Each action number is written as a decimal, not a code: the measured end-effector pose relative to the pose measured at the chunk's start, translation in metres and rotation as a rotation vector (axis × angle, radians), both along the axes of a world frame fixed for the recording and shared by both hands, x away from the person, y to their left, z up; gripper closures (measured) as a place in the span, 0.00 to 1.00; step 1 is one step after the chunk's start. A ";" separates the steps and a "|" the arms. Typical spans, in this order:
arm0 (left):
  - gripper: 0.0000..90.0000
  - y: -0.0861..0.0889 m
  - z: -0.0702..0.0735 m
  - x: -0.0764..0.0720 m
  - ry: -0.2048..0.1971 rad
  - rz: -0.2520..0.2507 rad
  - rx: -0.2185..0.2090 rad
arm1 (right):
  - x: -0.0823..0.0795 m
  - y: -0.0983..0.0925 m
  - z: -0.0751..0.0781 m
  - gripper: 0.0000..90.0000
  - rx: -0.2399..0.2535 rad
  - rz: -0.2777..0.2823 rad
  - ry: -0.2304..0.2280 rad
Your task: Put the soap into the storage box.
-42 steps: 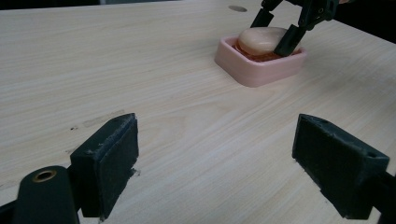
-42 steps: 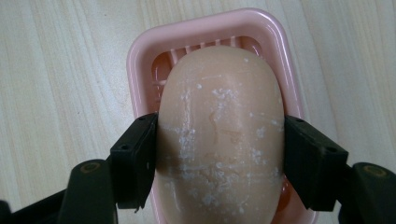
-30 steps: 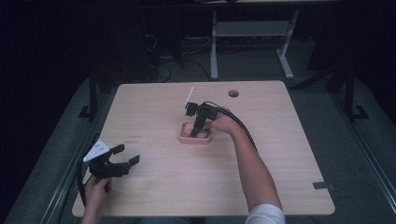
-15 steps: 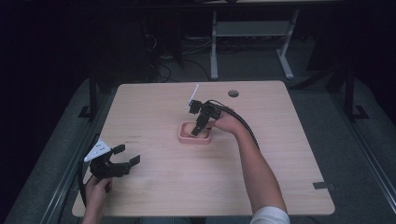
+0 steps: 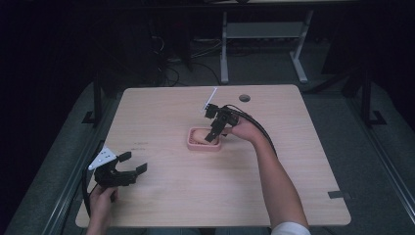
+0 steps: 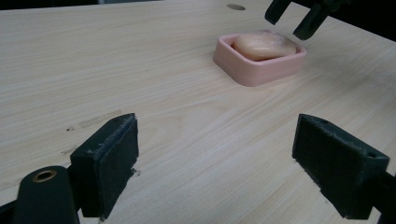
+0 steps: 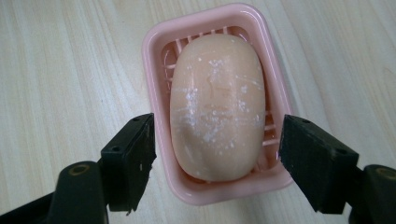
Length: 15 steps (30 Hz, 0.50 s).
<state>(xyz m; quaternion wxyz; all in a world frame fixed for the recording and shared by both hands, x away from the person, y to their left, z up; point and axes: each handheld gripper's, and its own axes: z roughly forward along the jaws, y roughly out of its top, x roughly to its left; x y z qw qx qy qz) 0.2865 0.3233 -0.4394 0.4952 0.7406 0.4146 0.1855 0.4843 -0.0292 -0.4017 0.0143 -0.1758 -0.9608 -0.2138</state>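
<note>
table [image 5: 161,205] | soap [image 7: 216,105] in dish [image 7: 154,65]; between right gripper [image 7: 217,158] fingers [image 7: 128,161]

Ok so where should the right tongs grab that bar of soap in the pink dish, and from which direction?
Take the soap across its narrow width, at its middle, coming straight down from above. It lies flat in the pink dish, whose rim hides its lower sides, so only the domed top is free. The right tongs hang open above it, jaws straddling the dish's width.
</note>
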 end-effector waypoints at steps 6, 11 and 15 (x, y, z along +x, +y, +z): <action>0.16 0.001 0.000 0.000 0.000 0.003 -0.002 | -0.002 -0.010 0.003 0.30 0.020 -0.015 -0.009; 0.16 0.001 0.000 0.000 -0.002 0.002 -0.001 | -0.006 -0.016 0.004 0.30 0.019 -0.021 -0.013; 0.16 0.000 0.000 0.000 0.000 0.001 -0.001 | -0.008 -0.020 0.005 0.28 0.016 -0.023 -0.002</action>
